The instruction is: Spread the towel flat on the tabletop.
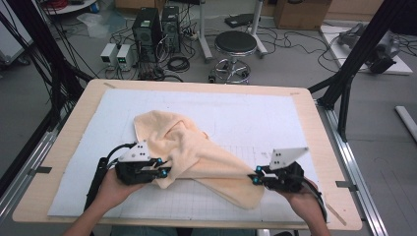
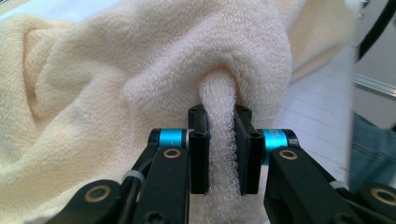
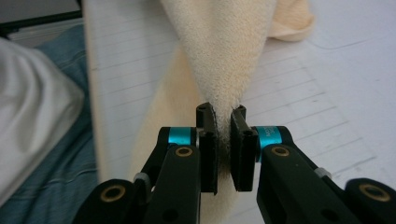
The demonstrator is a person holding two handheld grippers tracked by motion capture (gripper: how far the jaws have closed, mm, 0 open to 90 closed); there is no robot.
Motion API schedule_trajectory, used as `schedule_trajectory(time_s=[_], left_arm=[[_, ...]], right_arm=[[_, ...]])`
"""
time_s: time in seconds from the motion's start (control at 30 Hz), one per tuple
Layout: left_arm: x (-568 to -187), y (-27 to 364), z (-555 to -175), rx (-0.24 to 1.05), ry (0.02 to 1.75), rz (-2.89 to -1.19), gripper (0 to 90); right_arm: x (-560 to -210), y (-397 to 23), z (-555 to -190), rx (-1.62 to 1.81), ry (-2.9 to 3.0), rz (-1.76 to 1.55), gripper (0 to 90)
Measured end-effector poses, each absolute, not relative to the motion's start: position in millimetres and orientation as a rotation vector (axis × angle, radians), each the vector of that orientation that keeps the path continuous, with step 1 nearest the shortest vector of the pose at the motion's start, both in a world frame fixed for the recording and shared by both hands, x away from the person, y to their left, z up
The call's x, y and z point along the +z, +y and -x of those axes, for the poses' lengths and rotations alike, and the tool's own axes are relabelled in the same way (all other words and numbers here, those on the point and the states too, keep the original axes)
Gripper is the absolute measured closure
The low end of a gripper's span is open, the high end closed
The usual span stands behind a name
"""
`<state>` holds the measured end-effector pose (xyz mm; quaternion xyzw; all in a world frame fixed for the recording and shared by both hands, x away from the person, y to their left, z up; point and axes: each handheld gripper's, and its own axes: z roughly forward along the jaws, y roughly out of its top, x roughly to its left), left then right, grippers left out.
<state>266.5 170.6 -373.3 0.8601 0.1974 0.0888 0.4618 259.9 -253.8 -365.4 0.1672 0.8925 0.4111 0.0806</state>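
A soft, fluffy, pale yellow towel (image 1: pixel 196 152) lay bunched up in lumpy folds on the white mat (image 1: pixel 255 118) that covered the wooden table (image 1: pixel 64 147). The left gripper (image 1: pixel 164 167) pinched a thick fold of the towel's loopy cloth tight between its black jaws. The right gripper (image 1: pixel 253 177) squeezed a thinner edge of the same towel, and the cloth stretched between them.

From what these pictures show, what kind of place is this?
Most likely a lab or workshop set up for recording. The wooden table stands in a black metal frame, computer towers and loose cables sit on the floor behind it, and both grippers clamp a cream towel.
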Motion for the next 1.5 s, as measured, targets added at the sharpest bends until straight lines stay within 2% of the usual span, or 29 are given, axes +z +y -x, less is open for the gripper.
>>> schedule_trajectory(time_s=[0.17,0.3,0.33,0.4,0.57,0.73,0.87,1.07,1.27,1.3,1.43,1.5], left_arm=[[-378.3,187.2,-235.7,0.18,0.454,-2.128,78.2],[-389.8,210.5,-215.3,0.152,0.487,-2.154,78.1],[-392.1,215.7,-212.0,0.154,0.491,-2.172,77.6],[-394.0,225.7,-208.0,0.16,0.508,-2.194,72.0],[-383.0,250.4,-214.2,0.203,0.569,-2.124,50.0],[-382.1,252.6,-240.9,0.245,0.639,-2.07,46.4],[-397.2,241.6,-270.0,0.25,0.696,-2.071,43.4],[-416.0,232.0,-303.9,0.302,0.778,-2.115,40.1],[-433.3,229.3,-317.5,0.286,0.81,-2.206,42.0],[-434.9,228.8,-318.2,0.277,0.807,-2.211,46.1],[-437.9,229.2,-322.9,0.263,0.796,-2.192,47.5],[-438.4,228.4,-323.1,0.272,0.801,-2.184,51.1]], right_arm=[[-368.6,-242.5,-216.5,1.215,2.712,-0.438,84.1],[-387.6,-219.6,-202.1,1.223,2.812,-0.387,82.7],[-390.1,-213.8,-201.7,1.226,2.831,-0.369,79.3],[-389.9,-203.5,-204.0,1.235,2.838,-0.354,62.4],[-370.6,-198.0,-223.2,1.262,2.761,-0.351,56.3],[-360.6,-191.7,-261.0,1.309,2.66,-0.378,56.1],[-369.9,-172.4,-296.6,1.268,2.662,-0.373,56.6],[-405.6,-147.7,-339.6,1.177,2.732,-0.409,57.1],[-432.6,-131.9,-358.0,1.154,2.788,-0.402,60.9],[-437.9,-129.6,-359.7,1.143,2.802,-0.395,61.7],[-438.7,-131.6,-360.8,1.159,2.795,-0.389,69.1],[-437.2,-131.6,-361.4,1.153,2.823,-0.375,84.1]])
